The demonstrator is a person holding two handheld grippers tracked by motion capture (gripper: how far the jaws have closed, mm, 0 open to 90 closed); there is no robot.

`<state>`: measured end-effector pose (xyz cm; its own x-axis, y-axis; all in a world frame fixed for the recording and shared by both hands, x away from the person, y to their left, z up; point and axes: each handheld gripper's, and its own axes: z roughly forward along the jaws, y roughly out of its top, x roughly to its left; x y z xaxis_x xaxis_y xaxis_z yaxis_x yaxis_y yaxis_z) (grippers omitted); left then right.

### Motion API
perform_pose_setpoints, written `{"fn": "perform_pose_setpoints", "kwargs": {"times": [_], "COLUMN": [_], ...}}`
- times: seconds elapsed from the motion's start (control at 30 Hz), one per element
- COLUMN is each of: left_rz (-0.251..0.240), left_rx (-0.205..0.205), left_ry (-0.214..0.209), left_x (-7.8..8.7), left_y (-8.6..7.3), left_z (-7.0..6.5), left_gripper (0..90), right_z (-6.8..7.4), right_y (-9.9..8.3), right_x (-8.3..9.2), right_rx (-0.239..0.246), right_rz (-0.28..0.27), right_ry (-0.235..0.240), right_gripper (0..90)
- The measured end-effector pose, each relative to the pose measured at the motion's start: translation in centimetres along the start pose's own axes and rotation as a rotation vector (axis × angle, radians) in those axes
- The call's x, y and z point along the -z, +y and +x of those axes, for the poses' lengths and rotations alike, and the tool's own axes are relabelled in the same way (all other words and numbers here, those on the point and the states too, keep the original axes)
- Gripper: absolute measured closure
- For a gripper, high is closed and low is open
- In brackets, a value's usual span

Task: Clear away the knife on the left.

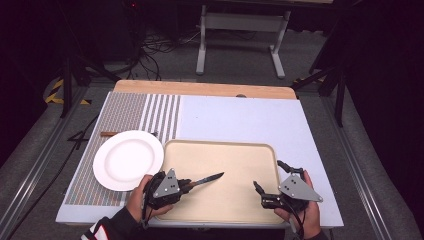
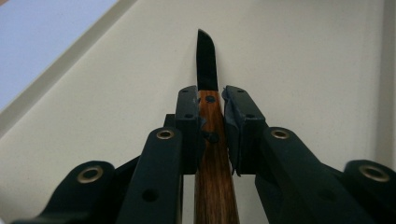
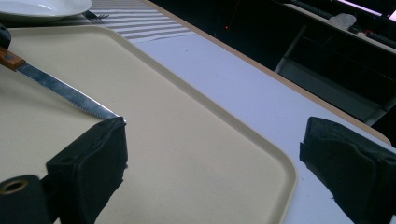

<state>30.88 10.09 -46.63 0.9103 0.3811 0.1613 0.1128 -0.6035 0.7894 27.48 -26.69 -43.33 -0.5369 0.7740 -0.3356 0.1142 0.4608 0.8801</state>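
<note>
Across the table [image 1: 240, 117], a beige tray [image 1: 225, 150] is lying near the front edge with a white plate [image 1: 128, 159] just beside it on the left, on a striped mat [image 1: 150, 112]; a fork [image 3: 95, 16] is peeking out behind the plate. Over the tray's left half, the left gripper [image 1: 187, 183] is clamping the knife [image 1: 205, 179] by its wooden handle [image 2: 212, 154], jaws nearly closed on it, blade [image 2: 206, 60] pointing away along the jaw line toward the tray's middle. At the tray's right edge, the right gripper [image 1: 257, 189] is waiting with jaws spread wide and nothing between them. Judged from this, the knife is being carried over the tray. Keeping the blade level and the grip square on the handle should prevent it from pivoting; whether the knife is touching the tray cannot be told.
</note>
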Motion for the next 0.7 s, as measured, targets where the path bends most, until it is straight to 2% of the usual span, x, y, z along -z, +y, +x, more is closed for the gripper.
{"fn": "perform_pose_setpoints", "kwargs": {"times": [0.27,0.47,0.53,0.6,0.67,0.7], "left_rz": [0.020,-0.003,-0.008,-0.003,0.008,0.008], "left_rx": [-0.009,-0.011,-0.022,-0.029,-0.055,-0.055], "left_ry": [-0.035,-0.064,-0.074,-0.089,-0.103,-0.113], "left_x": [0.0,0.5,0.6,0.7,0.5,0.4], "left_y": [-0.3,-0.2,-0.1,0.0,0.4,0.5], "left_z": [-0.8,-1.1,-1.1,-0.9,-0.6,-0.5], "left_gripper": [76.0,75.0,78.7,86.6,88.4,89.9], "right_z": [-0.1,-0.1,-0.1,-0.1,-0.1,-0.1], "right_y": [-0.1,-0.2,-0.1,-0.1,-0.2,-0.2], "right_x": [-0.2,-0.2,-0.2,-0.2,-0.2,-0.3], "right_rx": [-0.011,-0.012,-0.012,-0.011,-0.013,-0.011], "right_rz": [0.015,0.020,0.020,0.020,0.020,0.023], "right_ry": [0.000,0.000,-0.001,0.000,-0.002,-0.002], "right_gripper": [8.0,8.0,8.0,8.0,8.1,8.3]}}
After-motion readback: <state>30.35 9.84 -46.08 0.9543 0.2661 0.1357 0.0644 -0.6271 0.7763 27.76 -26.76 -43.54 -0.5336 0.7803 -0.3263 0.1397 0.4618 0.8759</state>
